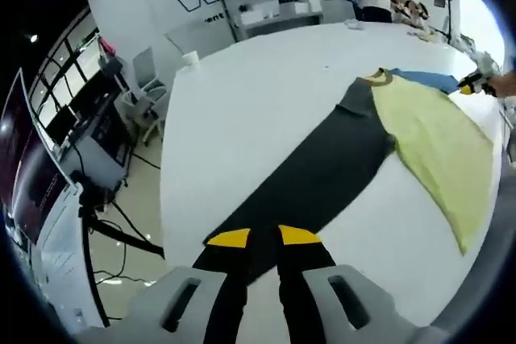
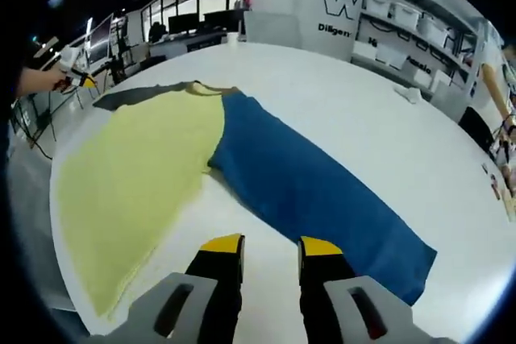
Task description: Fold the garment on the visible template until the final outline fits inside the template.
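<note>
Jaws, left gripper [image 1: 266,238]: yellow-tipped black fingers parted by a narrow gap, over the end of the grey sleeve; whether they hold the cloth, cannot tell
Jaws, right gripper [image 2: 271,245]: parted, holding nothing, over bare table just short of the blue sleeve
Garment [image 1: 419,130]: long-sleeved shirt spread flat on the white table [image 1: 258,110], centre to right of the left gripper view
Look: pale yellow body, dark grey sleeve [image 1: 322,175], blue sleeve [image 2: 314,191], mustard collar
Texture: soft matte knit, few wrinkles
Long axis: sleeve to sleeve, each sleeve running diagonally toward its gripper
</note>
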Tool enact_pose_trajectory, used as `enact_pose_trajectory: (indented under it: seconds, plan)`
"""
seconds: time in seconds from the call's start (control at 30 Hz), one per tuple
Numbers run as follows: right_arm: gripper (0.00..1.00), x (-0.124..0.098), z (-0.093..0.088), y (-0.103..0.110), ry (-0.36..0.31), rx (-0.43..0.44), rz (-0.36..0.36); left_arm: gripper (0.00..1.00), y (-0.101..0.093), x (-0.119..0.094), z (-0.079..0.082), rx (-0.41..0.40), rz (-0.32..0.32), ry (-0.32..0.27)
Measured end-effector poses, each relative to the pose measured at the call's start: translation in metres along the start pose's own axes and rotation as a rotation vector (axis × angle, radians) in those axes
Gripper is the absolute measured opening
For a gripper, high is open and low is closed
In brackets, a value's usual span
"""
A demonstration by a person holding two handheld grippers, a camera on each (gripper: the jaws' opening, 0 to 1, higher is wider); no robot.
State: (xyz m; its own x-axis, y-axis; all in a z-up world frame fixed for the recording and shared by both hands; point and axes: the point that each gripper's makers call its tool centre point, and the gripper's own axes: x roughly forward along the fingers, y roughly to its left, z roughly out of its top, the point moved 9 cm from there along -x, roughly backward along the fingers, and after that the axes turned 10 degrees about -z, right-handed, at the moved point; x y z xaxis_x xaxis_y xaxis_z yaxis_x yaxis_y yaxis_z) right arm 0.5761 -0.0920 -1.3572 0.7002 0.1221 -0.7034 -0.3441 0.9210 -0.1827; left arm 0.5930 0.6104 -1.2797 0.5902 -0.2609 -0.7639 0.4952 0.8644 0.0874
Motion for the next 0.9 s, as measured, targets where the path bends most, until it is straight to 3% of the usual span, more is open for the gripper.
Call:
enact_pose_trajectory:
  seconds: [0.33,0.67,0.77,0.9]
  plan:
    - [0.21,0.021,-0.002,-0.033,0.011,0.037,-0.026,0.17,-0.031,0.006,0.018,-0.018,-0.026,-0.033]
    - [0.2,0.029,-0.006,-0.05,0.033,0.071,-0.052,0.17,-0.074,0.02,0.024,0.002,-0.113,-0.043]
    - [0.2,0.031,-0.015,-0.05,0.089,0.046,-0.051,0.17,-0.088,0.025,0.028,0.025,-0.144,-0.046]
    - [0.21,0.03,-0.015,-0.054,0.071,0.085,-0.052,0.17,-0.113,0.032,0.035,0.072,-0.2,-0.051]
